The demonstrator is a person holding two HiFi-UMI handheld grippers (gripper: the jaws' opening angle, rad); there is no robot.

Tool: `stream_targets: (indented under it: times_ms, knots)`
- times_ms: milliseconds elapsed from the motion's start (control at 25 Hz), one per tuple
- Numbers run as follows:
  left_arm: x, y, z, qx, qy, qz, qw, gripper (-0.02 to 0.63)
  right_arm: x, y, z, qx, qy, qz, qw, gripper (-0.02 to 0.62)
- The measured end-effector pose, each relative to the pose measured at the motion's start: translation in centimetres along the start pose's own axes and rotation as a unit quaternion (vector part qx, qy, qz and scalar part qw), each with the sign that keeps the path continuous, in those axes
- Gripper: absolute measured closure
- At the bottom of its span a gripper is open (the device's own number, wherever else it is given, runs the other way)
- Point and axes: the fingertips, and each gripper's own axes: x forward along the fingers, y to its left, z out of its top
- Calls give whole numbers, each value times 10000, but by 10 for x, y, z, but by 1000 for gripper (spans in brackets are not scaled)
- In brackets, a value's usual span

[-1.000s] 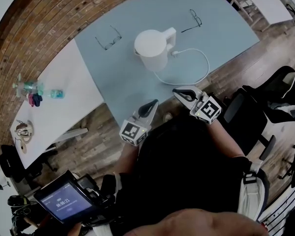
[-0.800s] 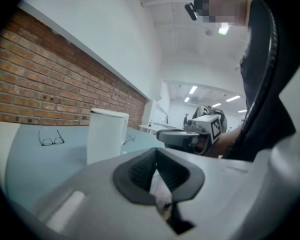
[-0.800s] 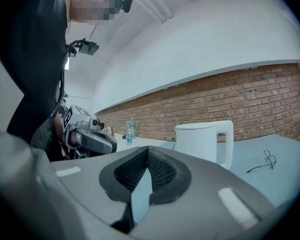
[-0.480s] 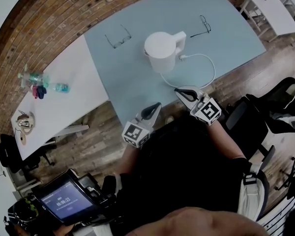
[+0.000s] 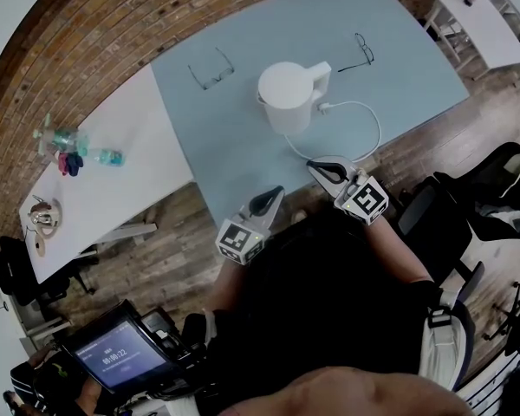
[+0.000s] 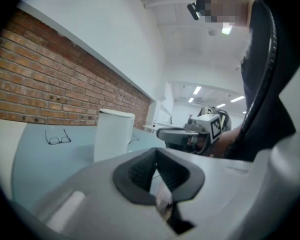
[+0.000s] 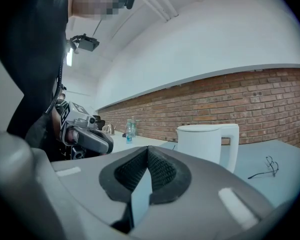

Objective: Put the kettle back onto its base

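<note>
The white kettle point(image 5: 288, 92) stands upright on the far middle of the smooth pale blue table point(image 5: 234, 159). It is a plain tapered cylinder with a flat round lid and a squared loop handle on its right side. A thin white cord point(image 5: 379, 133) leaves its foot on the right and curls in a wide loop towards the near edge of the table. The base under the kettle cannot be made out apart from the body.

Two pairs of thin wire-framed glasses lie on the same table. One pair point(image 5: 212, 66) is to the left of the kettle and the other pair point(image 5: 361, 52) is to its right, both apart from it.

The left gripper point(image 5: 273, 196) hangs off the near edge of the table, over the wooden plank floor point(image 5: 156, 232). Its ribbed black pads are pressed together with nothing between them. The right gripper point(image 5: 316, 165) is just over the near edge, beside the cord's loop. Its ribbed pads are also closed tip to tip and empty. Both have smooth grey shells and point towards the kettle, well short of it.

A white table point(image 5: 113, 180) adjoins on the left and bears clear plastic bottles point(image 5: 56, 137). A rough red brick wall point(image 5: 87, 33) runs along the far side.
</note>
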Motion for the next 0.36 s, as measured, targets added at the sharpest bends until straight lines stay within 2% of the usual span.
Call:
stream_targets:
  times_ms: [360]
  knots:
    - [2, -2, 1, 10, 15, -46, 10000, 604, 5, 6, 2, -107, -45, 111, 9999, 594]
